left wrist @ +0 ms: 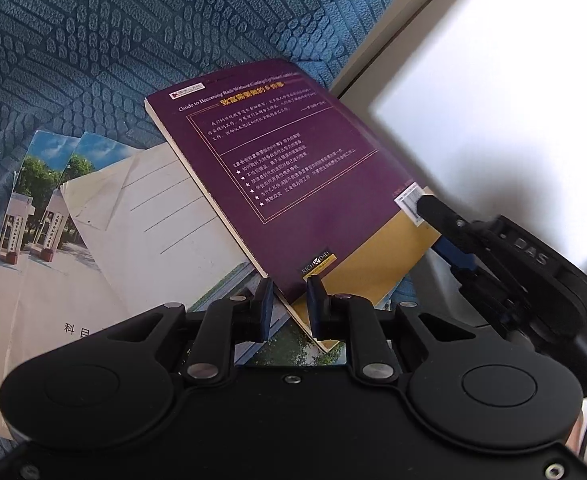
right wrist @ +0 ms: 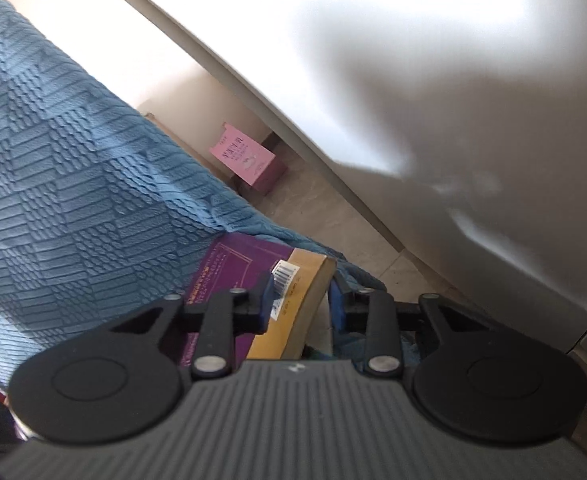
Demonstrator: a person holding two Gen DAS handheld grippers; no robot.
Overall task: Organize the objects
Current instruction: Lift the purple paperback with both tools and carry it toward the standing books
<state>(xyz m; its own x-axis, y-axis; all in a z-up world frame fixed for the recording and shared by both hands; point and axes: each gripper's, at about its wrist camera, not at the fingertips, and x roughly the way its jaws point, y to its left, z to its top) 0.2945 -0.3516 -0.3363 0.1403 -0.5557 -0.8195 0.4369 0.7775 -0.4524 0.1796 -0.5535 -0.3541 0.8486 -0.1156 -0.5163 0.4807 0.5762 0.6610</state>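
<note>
The purple book (left wrist: 293, 184) sits at the centre of your left wrist view, back cover up, tilted, with a gold band along its lower right end and a barcode sticker at its right edge. Your left claw (left wrist: 290, 300) is at the lower middle of that frame, clenched on the book's near bottom edge: one pad sits on the cover, the other under the pages. Your right claw (left wrist: 439, 220) comes in from the right of the frame, its upper finger lying on the barcode corner and a blue pad showing beneath the book.

In the right wrist view the same book (right wrist: 249, 276) lies low in the centre, its gold corner and page edge between the fingers of your right claw (right wrist: 301, 304). The left pad touches the cover beside the barcode; the right pad stands apart from the page edge, so this claw is not yet gripping.

Left of the book in the left wrist view, a white envelope (left wrist: 161, 216) overlaps two photo-printed booklets (left wrist: 41, 216), partly under the book. All rest on a blue textured blanket (left wrist: 93, 40). A white panel (left wrist: 493, 100) fills the upper right. In the right wrist view, a pink box (right wrist: 247, 158) stands on the tiled floor (right wrist: 317, 208) near the centre.
</note>
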